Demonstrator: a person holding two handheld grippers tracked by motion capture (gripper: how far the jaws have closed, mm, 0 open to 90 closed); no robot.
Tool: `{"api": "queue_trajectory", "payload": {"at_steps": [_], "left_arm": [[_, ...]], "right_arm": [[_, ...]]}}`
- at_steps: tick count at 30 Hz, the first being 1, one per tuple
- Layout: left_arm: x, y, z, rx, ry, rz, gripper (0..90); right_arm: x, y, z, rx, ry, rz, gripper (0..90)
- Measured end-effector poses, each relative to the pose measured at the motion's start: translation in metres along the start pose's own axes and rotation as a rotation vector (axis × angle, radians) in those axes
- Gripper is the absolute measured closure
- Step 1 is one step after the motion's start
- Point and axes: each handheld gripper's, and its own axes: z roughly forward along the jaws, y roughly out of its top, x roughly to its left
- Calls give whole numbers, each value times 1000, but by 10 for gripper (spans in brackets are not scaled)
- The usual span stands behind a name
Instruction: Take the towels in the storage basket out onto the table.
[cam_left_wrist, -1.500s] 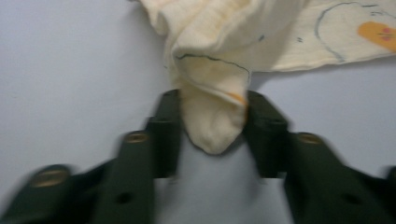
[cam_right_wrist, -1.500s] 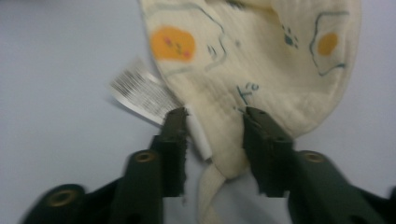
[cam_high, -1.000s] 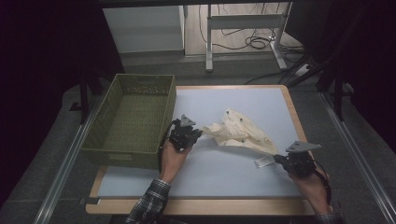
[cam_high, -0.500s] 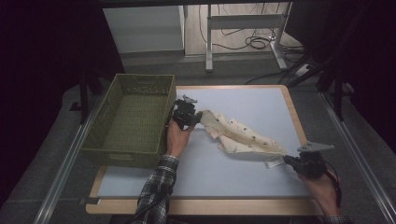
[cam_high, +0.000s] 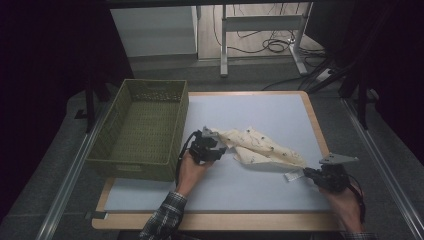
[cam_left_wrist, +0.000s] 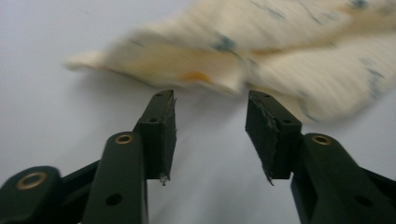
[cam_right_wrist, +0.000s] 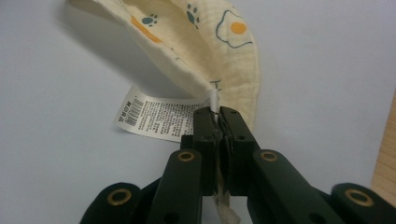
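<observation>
A cream cloth (cam_high: 260, 147) printed with paw marks and fried eggs lies stretched across the pale blue mat (cam_high: 260, 112), from the middle toward the right front. My left gripper (cam_high: 214, 146) sits at the cloth's left end; its jaws have just been opening and stand apart, with the cloth (cam_left_wrist: 261, 60) just beyond the fingertips (cam_left_wrist: 161, 121) and nothing between them. My right gripper (cam_high: 309, 173) is shut on the cloth's right corner (cam_right_wrist: 224, 60), beside its white care label (cam_right_wrist: 159, 119).
A green woven basket (cam_high: 142, 130) stands on the mat's left side, close to my left hand. The table's wooden rim (cam_high: 320, 130) runs along the right. Beyond the table are cables on the floor and a white frame (cam_high: 260, 25).
My left gripper has let go of the cloth's left end and dropped back toward me. The cloth, held stretched before, now lies on the mat. My right gripper has hardly moved.
</observation>
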Motion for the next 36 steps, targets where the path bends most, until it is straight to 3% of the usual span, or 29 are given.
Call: {"api": "queue_trajectory", "payload": {"at_steps": [4,10,11,13,16,18,23,26,31,36], "left_arm": [[-14,1,16,19,-42,43,569],[-23,9,45,56,-22,71,596],[-24,8,46,43,-20,74,605],[-26,8,47,36,-41,66,701],[-32,7,45,44,-38,65,854],[-33,7,40,49,-29,80,873],[-28,-3,10,14,-55,26,871],[-26,-17,-14,0,-56,0,866],[-27,-37,-45,-20,-60,-28,863],[-34,-55,-65,-13,-50,-18,863]], "right_arm": [[0,0,0,3,-1,-3,851],[0,-2,1,1,-2,1,851],[0,-3,1,1,-1,-1,851],[0,-4,1,2,0,2,852],[0,-5,2,3,4,0,856],[0,-6,2,2,3,2,857],[6,-5,-3,-16,14,-16,866],[11,-4,-6,-29,30,-26,870],[27,-3,-8,-37,79,-57,873],[45,-7,-8,-35,137,-79,874]]}}
